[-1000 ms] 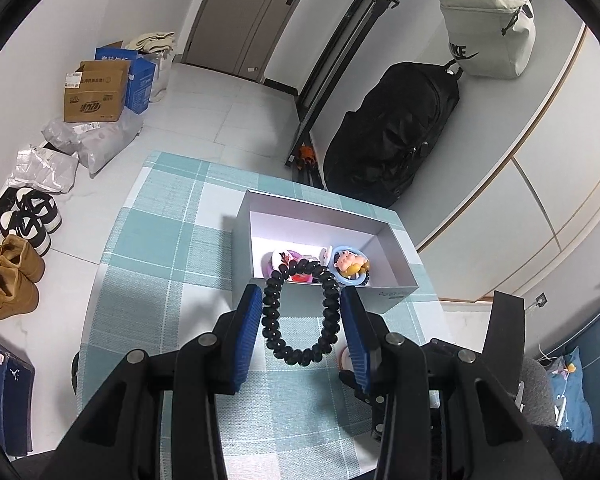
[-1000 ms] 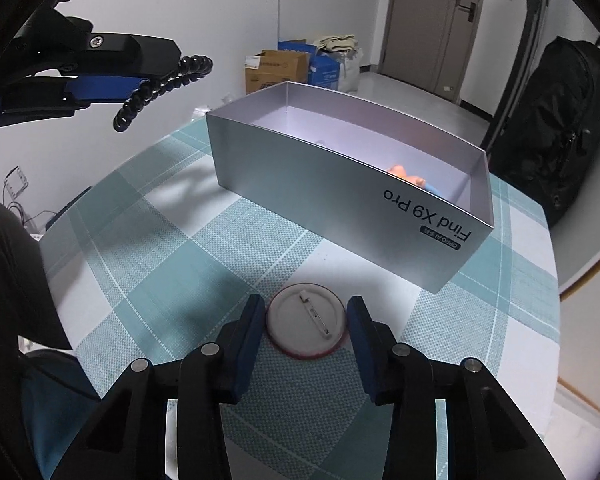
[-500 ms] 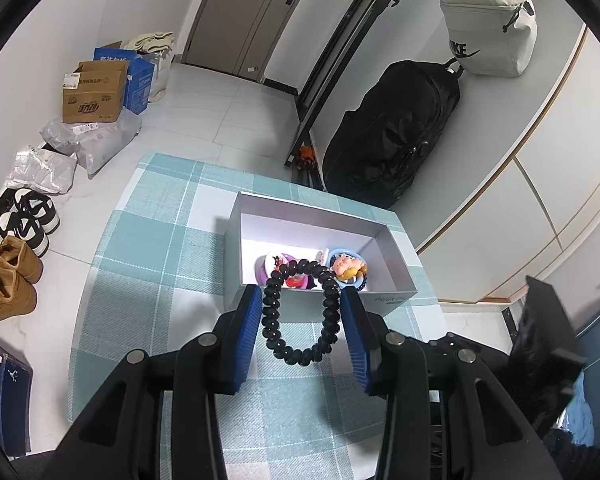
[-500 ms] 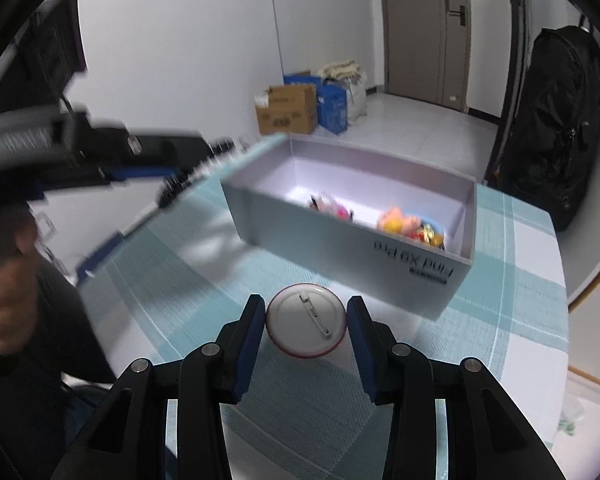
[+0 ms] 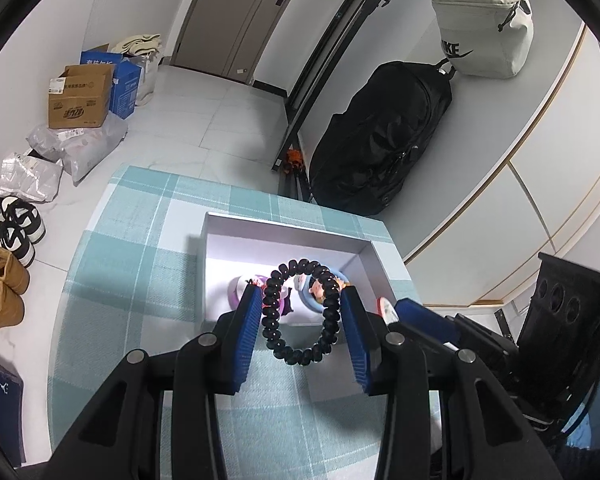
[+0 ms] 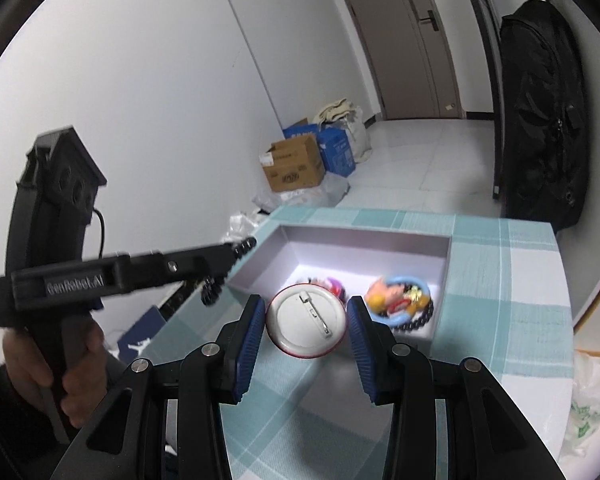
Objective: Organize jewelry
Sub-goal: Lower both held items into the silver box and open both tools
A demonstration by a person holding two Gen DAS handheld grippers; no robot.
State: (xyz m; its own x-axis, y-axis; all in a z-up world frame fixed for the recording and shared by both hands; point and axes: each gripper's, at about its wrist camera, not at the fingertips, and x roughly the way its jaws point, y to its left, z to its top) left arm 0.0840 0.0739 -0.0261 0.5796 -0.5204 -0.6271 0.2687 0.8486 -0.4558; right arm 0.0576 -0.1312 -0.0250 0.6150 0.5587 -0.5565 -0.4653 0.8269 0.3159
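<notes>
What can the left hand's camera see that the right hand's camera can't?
Only the left wrist view shows the shoes on the floor and the white Nike bag. Only the right wrist view shows the round pin badge whole, back side up, between the right gripper pads. Both show the gray box and the black bead bracelet in the left gripper.

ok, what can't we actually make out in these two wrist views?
- Front face of the round pin badge: right wrist view shows only its white back with the clasp.
- Trinkets in the grey box: in the left wrist view, the black bead bracelet and left gripper cover them; in the right wrist view they are blurred.
- Bracelet in the right wrist view: only a few blurred beads show past the left gripper.
- Right gripper: mostly cut off in the left wrist view.
</notes>
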